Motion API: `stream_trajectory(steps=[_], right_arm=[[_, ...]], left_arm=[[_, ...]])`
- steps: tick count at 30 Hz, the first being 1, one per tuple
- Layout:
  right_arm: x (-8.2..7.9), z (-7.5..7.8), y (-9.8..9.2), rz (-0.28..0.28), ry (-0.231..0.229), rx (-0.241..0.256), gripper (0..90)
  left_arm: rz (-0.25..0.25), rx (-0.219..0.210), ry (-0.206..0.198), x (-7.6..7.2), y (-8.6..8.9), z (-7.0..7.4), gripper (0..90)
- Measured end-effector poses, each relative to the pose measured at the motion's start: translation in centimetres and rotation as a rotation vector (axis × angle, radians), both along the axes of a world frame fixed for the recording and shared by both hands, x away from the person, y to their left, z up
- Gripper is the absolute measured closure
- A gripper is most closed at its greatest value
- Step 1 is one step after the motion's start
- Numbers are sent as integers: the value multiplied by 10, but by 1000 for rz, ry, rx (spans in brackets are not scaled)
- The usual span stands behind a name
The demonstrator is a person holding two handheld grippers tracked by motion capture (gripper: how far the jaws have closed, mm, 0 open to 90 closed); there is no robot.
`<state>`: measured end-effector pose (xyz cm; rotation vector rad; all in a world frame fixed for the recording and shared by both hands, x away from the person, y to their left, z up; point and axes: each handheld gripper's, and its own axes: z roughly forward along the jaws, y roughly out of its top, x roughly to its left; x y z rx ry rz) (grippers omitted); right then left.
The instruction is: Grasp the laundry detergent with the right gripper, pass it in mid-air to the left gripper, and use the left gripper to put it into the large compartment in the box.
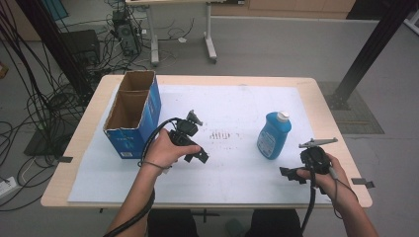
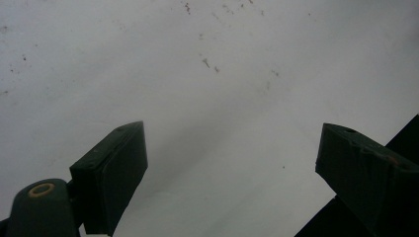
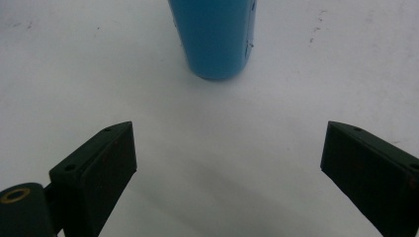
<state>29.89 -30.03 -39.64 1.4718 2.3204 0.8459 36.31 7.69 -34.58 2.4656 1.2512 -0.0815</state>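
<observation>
A blue bottle (image 1: 273,136) with a white cap is seen standing upright on a white sheet (image 1: 237,98) that covers most of a pale wooden table (image 1: 326,98), toward the right half of the sheet. In the high view, the right gripper (image 1: 289,174) is held low over the sheet just in front of the bottle and slightly to its right, apart from it, with a hand (image 1: 332,178) wrapped around its body. In the right gripper view, the bottle's blue lower body (image 3: 216,37) is seen straight ahead between the two black jaws, which are spread wide with nothing between them but white sheet. The left gripper (image 1: 195,157) is held by the other hand (image 1: 165,148) near the middle of the sheet, well apart from the bottle; in the left gripper view its jaws are likewise spread wide over bare, faintly speckled sheet. An open blue cardboard box (image 1: 133,113) with two compartments is placed at the left edge of the sheet, just beside the left hand. Grey floor, cables and table legs are visible beyond the table.
</observation>
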Motion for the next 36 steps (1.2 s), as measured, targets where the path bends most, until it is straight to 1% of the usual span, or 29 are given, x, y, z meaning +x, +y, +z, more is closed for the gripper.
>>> stream_trajectory(steps=[1,3,5,7,8,9,15,19,21,22,24,26,27,29,31,32,35,36], right_arm=[[-1,-2,0,1,-11,5,64],[-1,-4,1,3,-15,7,64],[-2,-7,1,5,-34,14,64],[-2,-8,2,2,-40,17,63],[-3,-10,2,1,-57,25,63],[-3,-11,2,2,-60,32,61],[-4,-14,2,-4,-78,61,59],[-5,-18,3,-6,-108,74,54],[-5,-18,3,-2,-112,74,49],[-5,-20,4,0,-124,75,47],[-6,-20,5,5,-130,75,43],[-6,-22,6,8,-151,77,41],[-6,-22,6,8,-151,77,41],[-6,-23,7,6,-174,87,40],[-6,-23,7,9,-177,94,40],[-6,-24,8,6,-194,105,39],[-6,-25,9,9,-203,113,39],[-6,-25,10,4,-213,118,38]], left_arm=[[-2,-1,-1,0,0,0,127],[-1,-1,-2,0,0,0,128],[0,-6,0,-1,0,-1,128],[2,-7,0,-1,-1,-1,128],[0,-8,3,-1,-1,-2,128],[-2,-8,1,-1,-1,-2,128],[1,-12,-1,-2,-1,-1,128],[2,-14,-2,-3,0,-1,128],[1,-16,-2,-3,0,-2,128],[3,-16,-1,-4,0,-3,127],[3,-18,0,-4,0,-3,128],[5,-22,-1,-4,0,-3,127],[5,-22,-1,-4,0,-3,128],[6,-26,-2,-5,0,-3,128],[3,-23,-3,-5,0,-3,128],[4,-25,-2,-5,0,-3,128],[4,-27,-4,-5,0,-2,128],[4,-28,-5,-5,0,-2,128]])
